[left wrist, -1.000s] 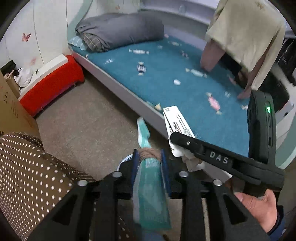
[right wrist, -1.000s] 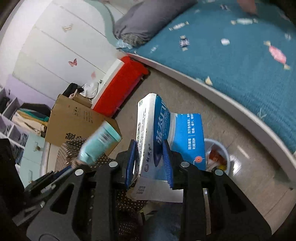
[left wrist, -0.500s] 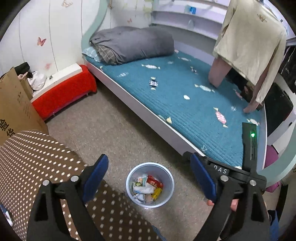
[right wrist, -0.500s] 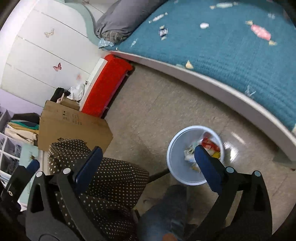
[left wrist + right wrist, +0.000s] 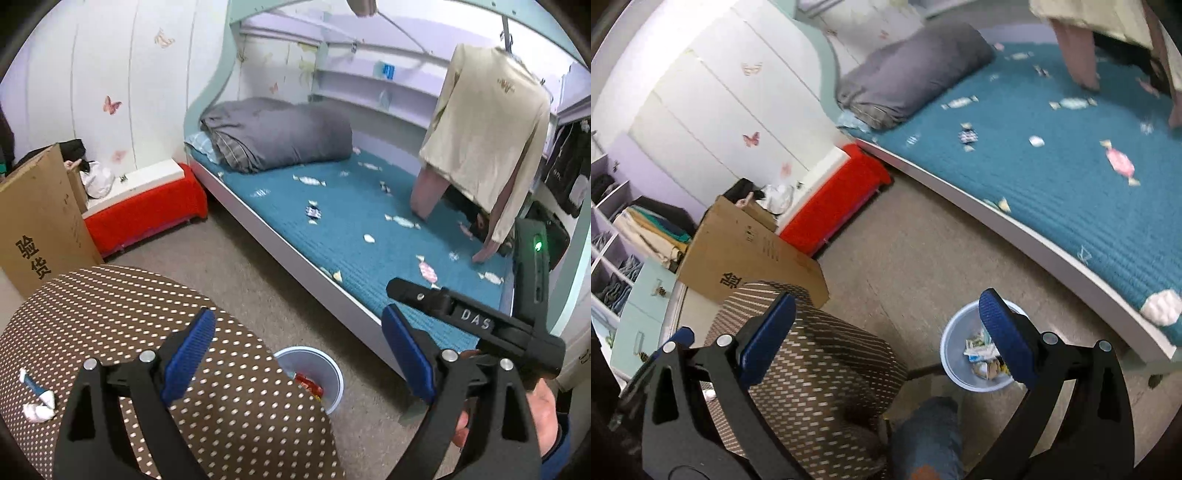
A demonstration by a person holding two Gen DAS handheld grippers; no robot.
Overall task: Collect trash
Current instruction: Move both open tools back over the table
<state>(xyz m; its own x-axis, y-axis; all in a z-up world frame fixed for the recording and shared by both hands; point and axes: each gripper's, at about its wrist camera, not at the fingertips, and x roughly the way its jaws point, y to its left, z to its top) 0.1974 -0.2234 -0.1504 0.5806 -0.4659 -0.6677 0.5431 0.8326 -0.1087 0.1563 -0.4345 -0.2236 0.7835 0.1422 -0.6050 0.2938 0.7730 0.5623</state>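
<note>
Bin (image 5: 955,373) on floor beside bed (image 5: 369,236), holding wrappers and packets (image 5: 979,350). Left gripper (image 5: 295,354) and right gripper (image 5: 886,328): jaws wide apart, empty. Crumpled tissue (image 5: 37,410) lies on dotted worktop (image 5: 110,314), near left.

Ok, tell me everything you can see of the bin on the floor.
The bin is a small round pail of pale blue, plastic-looking material, upright and open-topped on the floor between the dotted stool and the bed. It holds a loose heap of wrappers and packets, partly filling it. Neither set of tongs touches it; in the left view the stool hides part of its rim.
</note>
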